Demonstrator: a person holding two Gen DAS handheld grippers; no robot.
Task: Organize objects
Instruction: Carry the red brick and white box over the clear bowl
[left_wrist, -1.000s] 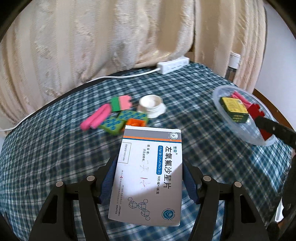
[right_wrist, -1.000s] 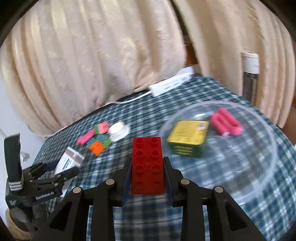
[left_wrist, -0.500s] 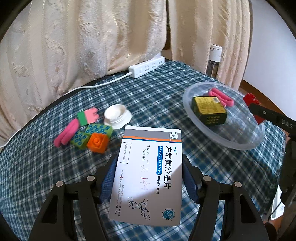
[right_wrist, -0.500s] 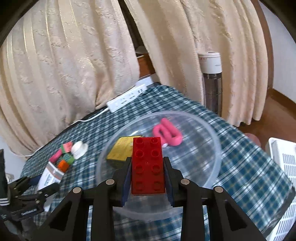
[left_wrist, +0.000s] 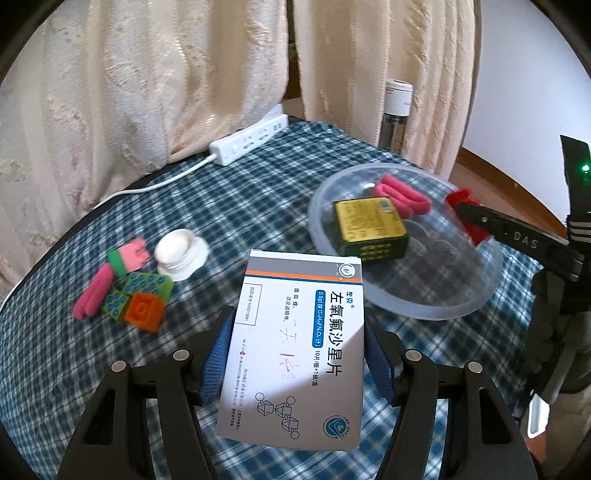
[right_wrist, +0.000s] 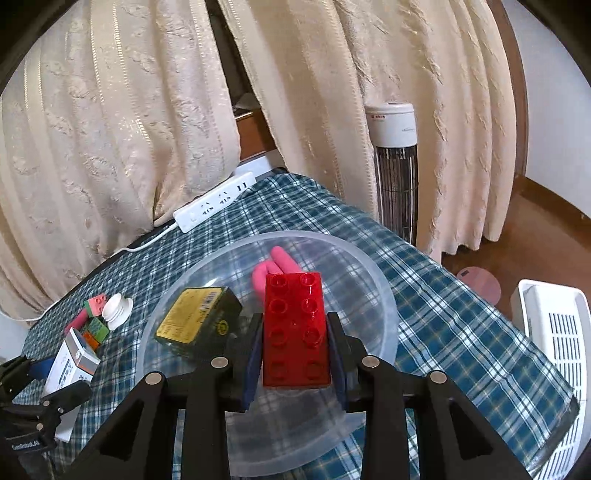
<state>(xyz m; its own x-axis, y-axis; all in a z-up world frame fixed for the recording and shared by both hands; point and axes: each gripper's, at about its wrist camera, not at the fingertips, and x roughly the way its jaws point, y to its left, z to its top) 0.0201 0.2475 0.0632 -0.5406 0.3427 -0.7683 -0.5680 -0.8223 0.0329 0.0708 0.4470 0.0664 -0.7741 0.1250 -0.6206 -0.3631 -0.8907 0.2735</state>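
Now our left tool (left_wrist: 295, 354) pinches a white cardboard medicine box (left_wrist: 295, 354) between its blue pads, held above the blue plaid tabletop (left_wrist: 229, 206). Our right tool (right_wrist: 295, 343) is clamped on a red studded plastic brick (right_wrist: 295, 328), poised over the clear round plastic bowl (right_wrist: 384, 295). Inside that bowl lie a dark green box with a yellow label (right_wrist: 195, 321) and a pink looped band (right_wrist: 277, 262). Farther left, near a white cap (left_wrist: 181, 253), sits a cluster of small coloured blocks (left_wrist: 136, 295).

Power strip (left_wrist: 248, 144); curtains (right_wrist: 110, 110); heater (right_wrist: 395, 166)
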